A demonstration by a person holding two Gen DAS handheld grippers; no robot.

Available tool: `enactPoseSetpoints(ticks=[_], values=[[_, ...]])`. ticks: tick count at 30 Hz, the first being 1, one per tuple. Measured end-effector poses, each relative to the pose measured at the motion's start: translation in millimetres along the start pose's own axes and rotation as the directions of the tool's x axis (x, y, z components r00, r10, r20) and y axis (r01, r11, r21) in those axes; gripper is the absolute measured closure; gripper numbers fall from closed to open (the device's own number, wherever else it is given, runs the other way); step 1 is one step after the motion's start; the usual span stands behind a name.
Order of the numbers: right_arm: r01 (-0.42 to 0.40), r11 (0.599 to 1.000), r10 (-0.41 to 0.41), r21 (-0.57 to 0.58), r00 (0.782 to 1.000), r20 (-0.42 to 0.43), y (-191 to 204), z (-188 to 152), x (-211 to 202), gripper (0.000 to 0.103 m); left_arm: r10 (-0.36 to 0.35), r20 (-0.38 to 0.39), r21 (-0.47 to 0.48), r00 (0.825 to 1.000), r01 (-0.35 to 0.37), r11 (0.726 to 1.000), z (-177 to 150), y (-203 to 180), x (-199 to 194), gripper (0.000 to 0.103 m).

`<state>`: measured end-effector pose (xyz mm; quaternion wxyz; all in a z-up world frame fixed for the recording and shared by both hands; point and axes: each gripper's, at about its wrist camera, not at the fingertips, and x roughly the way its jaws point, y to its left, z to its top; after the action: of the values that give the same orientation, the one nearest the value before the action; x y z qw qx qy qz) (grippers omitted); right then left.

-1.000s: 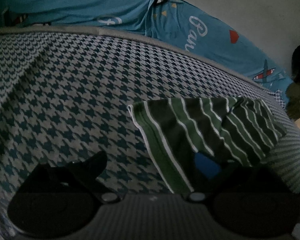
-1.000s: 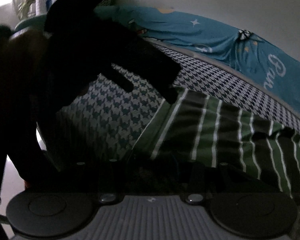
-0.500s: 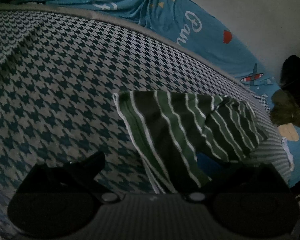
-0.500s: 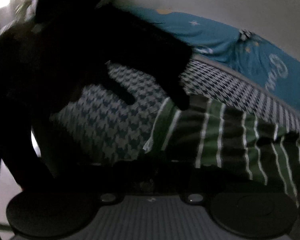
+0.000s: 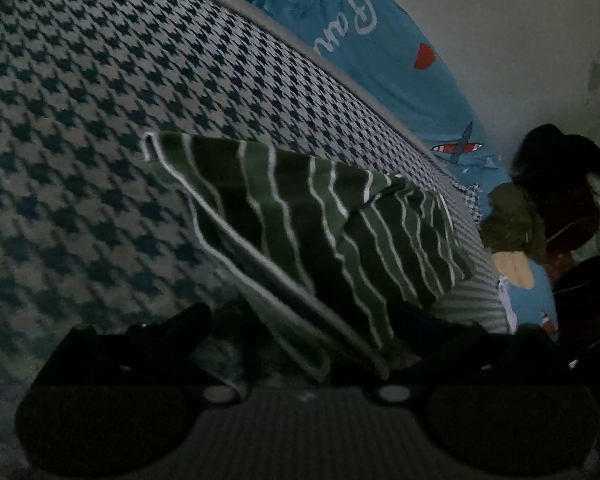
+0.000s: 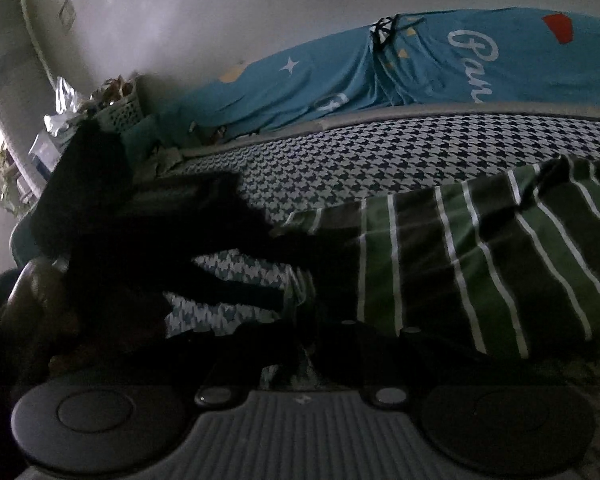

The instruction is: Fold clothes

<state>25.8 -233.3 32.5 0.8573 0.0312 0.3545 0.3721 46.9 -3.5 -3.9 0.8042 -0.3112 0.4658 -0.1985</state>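
A green garment with dark bands and thin white stripes (image 5: 300, 216) lies on the houndstooth bed cover (image 5: 80, 120). My left gripper (image 5: 307, 320) stands wide with its jaws closing. The garment's near edge runs down between its fingers, and I see no pad pressing on it. In the right wrist view the same garment (image 6: 479, 264) fills the right side. My right gripper (image 6: 300, 344) is shut on its near corner, though the fingers are very dark. The left gripper (image 6: 276, 268) shows there as a black silhouette reaching to the garment's left edge.
A blue printed sheet (image 6: 339, 72) lies bunched along the wall beyond the bed cover (image 6: 379, 148). Dark clothes (image 5: 547, 200) are piled at the right end of the bed. A pale basket (image 6: 124, 112) and clutter stand at the far left.
The right gripper has shut on the garment's corner and rolled. The left gripper has dropped closer, so the garment's edge now lies between its fingers. That edge is lifted off the cover.
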Motion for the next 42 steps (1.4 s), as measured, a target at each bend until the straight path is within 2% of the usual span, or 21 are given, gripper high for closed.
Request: enactPoseSetpoints(ticks=[6, 9, 10, 11, 14, 19, 23, 26, 30, 33, 36, 37, 38, 40, 42], values=[[0.059, 0.992, -0.061, -0.11, 0.998, -0.016, 13.0, -2.0, 3.7, 0.092, 0.027, 0.005, -0.012, 1.0, -0.027, 1.0, 7.1, 1.9, 10.2, 0.035], [0.081, 0.983, -0.086, -0.165, 0.996, -0.027, 19.1, -4.8, 4.5, 0.084, 0.019, 0.01, -0.021, 1.0, -0.019, 1.0, 10.3, 1.8, 10.4, 0.046], [0.08, 0.981, -0.087, -0.177, 0.996, -0.03, 21.3, -6.1, 4.3, 0.076, 0.013, 0.01, -0.024, 1.0, -0.013, 1.0, 10.9, 2.1, 9.9, 0.048], [0.08, 0.979, -0.088, -0.189, 0.996, -0.032, 23.4, -7.5, 4.2, 0.069, 0.005, 0.007, -0.027, 1.0, -0.005, 1.0, 11.5, 2.6, 9.4, 0.05], [0.09, 0.964, -0.098, -0.249, 0.995, -0.023, 31.6, -12.3, 5.6, 0.061, 0.001, 0.0, -0.019, 1.0, -0.001, 1.0, 11.7, 0.6, 11.1, 0.05], [0.085, 0.959, -0.099, -0.27, 0.994, -0.04, 39.3, -18.4, 14.7, 0.055, 0.006, -0.004, -0.015, 1.0, -0.006, 1.0, 11.9, -3.0, 12.7, 0.05], [0.115, 0.935, -0.13, -0.337, 0.991, -0.025, 52.2, -26.5, 25.1, 0.049, 0.014, -0.005, -0.024, 1.0, -0.014, 1.0, 12.7, -3.8, 12.7, 0.05], [0.124, 0.927, -0.146, -0.355, 0.989, -0.034, 57.3, -31.6, 33.9, 0.049, 0.025, -0.006, -0.025, 1.0, -0.026, 0.999, 13.2, -4.2, 12.6, 0.05], [0.212, 0.899, -0.219, -0.383, 0.975, 0.025, 62.4, -34.7, 43.7, 0.049, 0.026, -0.009, -0.025, 1.0, -0.027, 0.999, 12.7, -1.8, 7.2, 0.05], [0.252, 0.902, -0.253, -0.35, 0.967, 0.045, 58.5, -32.5, 49.9, 0.051, 0.028, -0.008, -0.029, 1.0, -0.028, 0.999, 12.8, -0.3, 6.0, 0.05], [0.252, 0.907, -0.252, -0.337, 0.967, 0.046, 57.1, -28.7, 52.2, 0.075, 0.033, -0.007, -0.041, 0.999, -0.034, 0.999, 12.5, 5.4, 5.5, 0.05], [0.239, 0.914, -0.239, -0.329, 0.97, 0.041, 57.5, -27.5, 51.3, 0.087, 0.037, -0.005, -0.046, 0.999, -0.038, 0.998, 12.0, 8.3, 5.2, 0.05], [0.233, 0.916, -0.232, -0.327, 0.972, 0.04, 58.3, -26.5, 50.4, 0.092, 0.036, -0.004, -0.056, 0.999, -0.037, 0.998, 12.6, 11.5, 5.4, 0.05], [0.241, 0.917, -0.238, -0.318, 0.97, 0.048, 56.8, -23.6, 47.3, 0.093, 0.03, 0.003, -0.068, 1.0, -0.03, 0.997, 13.2, 15.8, 6.1, 0.049], [0.217, 0.942, -0.215, -0.255, 0.976, 0.035, 47.5, -17.5, 43.0, 0.093, 0.03, 0.016, -0.071, 0.999, -0.029, 0.997, 15.2, 17.9, 6.6, 0.047]])
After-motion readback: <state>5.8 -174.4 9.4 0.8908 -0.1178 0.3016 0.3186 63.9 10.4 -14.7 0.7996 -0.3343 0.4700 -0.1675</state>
